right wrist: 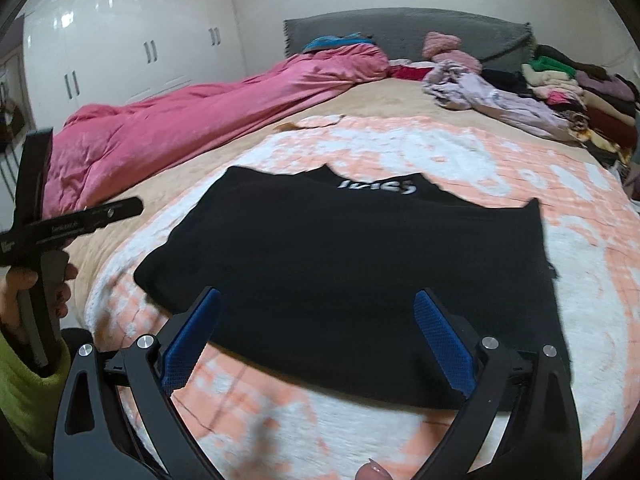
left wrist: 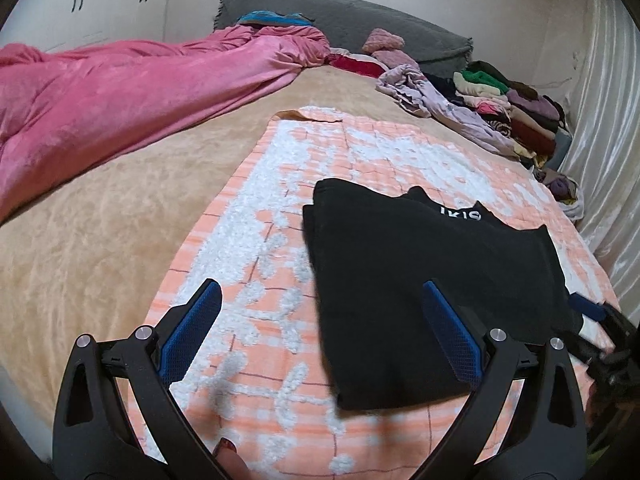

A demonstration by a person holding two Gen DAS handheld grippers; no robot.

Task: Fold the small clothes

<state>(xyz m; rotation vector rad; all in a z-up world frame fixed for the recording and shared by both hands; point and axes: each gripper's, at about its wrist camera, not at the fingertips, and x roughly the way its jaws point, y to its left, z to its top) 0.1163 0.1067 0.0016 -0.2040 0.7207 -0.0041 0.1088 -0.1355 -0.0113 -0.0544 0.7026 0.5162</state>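
Note:
A black garment (left wrist: pixel 420 280) with white lettering lies folded flat on an orange-and-white mat (left wrist: pixel 280 216) on the bed. It also shows in the right wrist view (right wrist: pixel 348 256) on the same mat (right wrist: pixel 592 312). My left gripper (left wrist: pixel 320 328) is open and empty, hovering over the garment's left edge. My right gripper (right wrist: pixel 316 332) is open and empty over the garment's near edge. The right gripper's blue fingers (left wrist: pixel 588 308) show at the garment's right side in the left wrist view. The left gripper's body (right wrist: pixel 44 232), held by a hand, shows at far left in the right wrist view.
A pink duvet (left wrist: pixel 120 92) lies bunched along the left of the beige bed (left wrist: pixel 100 240). A pile of clothes (left wrist: pixel 516 112) and a lilac garment (left wrist: pixel 440 108) sit at the back right by a grey headboard (left wrist: pixel 360 20). White wardrobes (right wrist: pixel 120 48) stand at left.

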